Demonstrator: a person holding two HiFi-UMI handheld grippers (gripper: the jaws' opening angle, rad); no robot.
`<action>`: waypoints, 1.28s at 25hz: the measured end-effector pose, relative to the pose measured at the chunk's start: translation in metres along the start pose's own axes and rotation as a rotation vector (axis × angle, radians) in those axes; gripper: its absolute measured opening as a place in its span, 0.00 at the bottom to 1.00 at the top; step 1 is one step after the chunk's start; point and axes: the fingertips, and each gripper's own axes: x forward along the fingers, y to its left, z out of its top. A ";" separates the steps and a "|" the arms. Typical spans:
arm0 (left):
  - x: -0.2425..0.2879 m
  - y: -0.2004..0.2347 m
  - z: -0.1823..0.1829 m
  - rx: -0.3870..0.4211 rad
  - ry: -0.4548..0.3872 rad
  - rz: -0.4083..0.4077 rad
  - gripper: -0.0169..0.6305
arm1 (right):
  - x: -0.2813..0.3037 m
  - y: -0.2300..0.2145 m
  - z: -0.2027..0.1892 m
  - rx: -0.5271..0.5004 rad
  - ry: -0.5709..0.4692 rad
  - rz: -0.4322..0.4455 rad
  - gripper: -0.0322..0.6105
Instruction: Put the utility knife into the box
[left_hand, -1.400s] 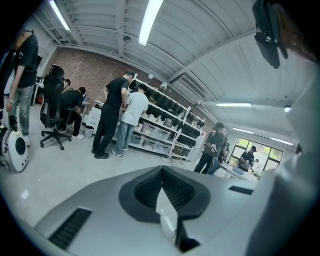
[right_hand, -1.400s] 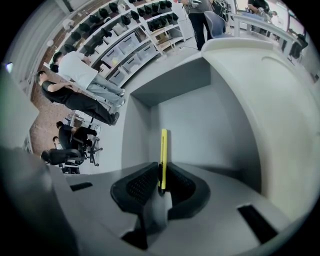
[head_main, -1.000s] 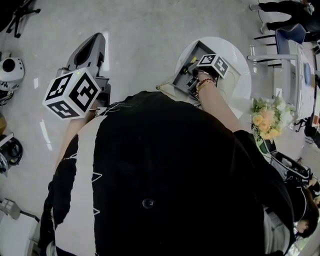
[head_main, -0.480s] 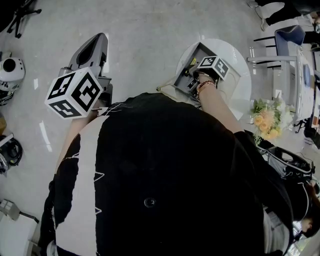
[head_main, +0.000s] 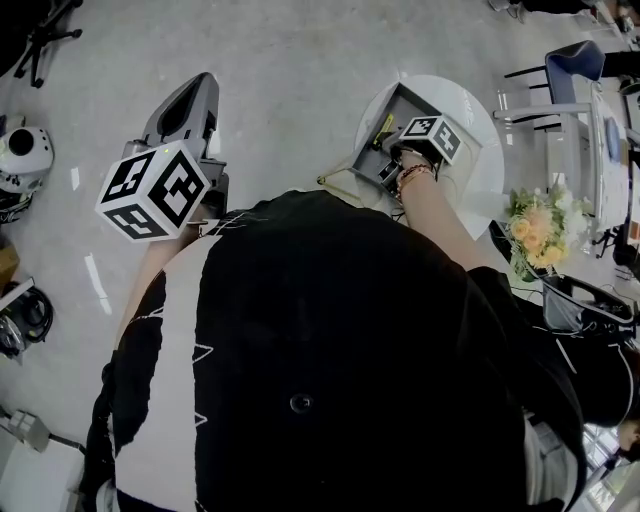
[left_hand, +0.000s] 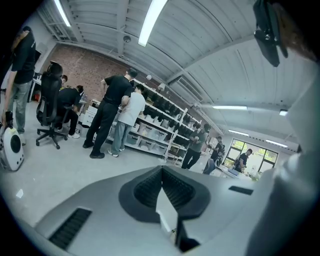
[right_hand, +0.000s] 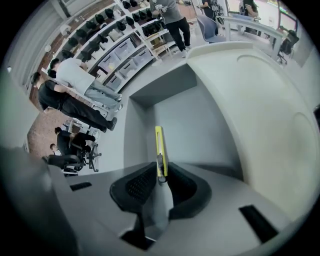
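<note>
My right gripper (head_main: 388, 140) hangs over the open grey box (head_main: 404, 104) on the round white table (head_main: 482, 172). It is shut on the yellow utility knife (right_hand: 159, 147), whose far end points down into the box's grey floor (right_hand: 195, 125). A sliver of the yellow knife (head_main: 384, 127) shows in the head view just ahead of the marker cube. My left gripper (head_main: 188, 98) is held out over the bare floor at the left, well away from the box. Its jaws (left_hand: 161, 170) are shut with nothing between them.
A bunch of pale flowers (head_main: 538, 230) stands at the table's right. A blue chair (head_main: 575, 62) and a desk lie beyond it. A white helmet-like object (head_main: 25, 150) rests on the floor at far left. Several people (left_hand: 114, 115) stand by shelves in the left gripper view.
Almost nothing: the head view has shifted slightly. The right gripper stays over the box with the knife in it, and the left gripper holds its place.
</note>
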 end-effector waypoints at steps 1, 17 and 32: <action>-0.001 0.000 0.001 0.002 0.003 -0.006 0.04 | -0.003 0.002 -0.001 0.006 -0.010 0.008 0.17; -0.015 -0.048 -0.009 0.094 0.118 -0.281 0.04 | -0.125 0.056 -0.021 0.162 -0.372 0.315 0.10; -0.059 -0.100 -0.036 0.169 0.195 -0.569 0.04 | -0.271 0.101 -0.090 0.038 -0.824 0.575 0.06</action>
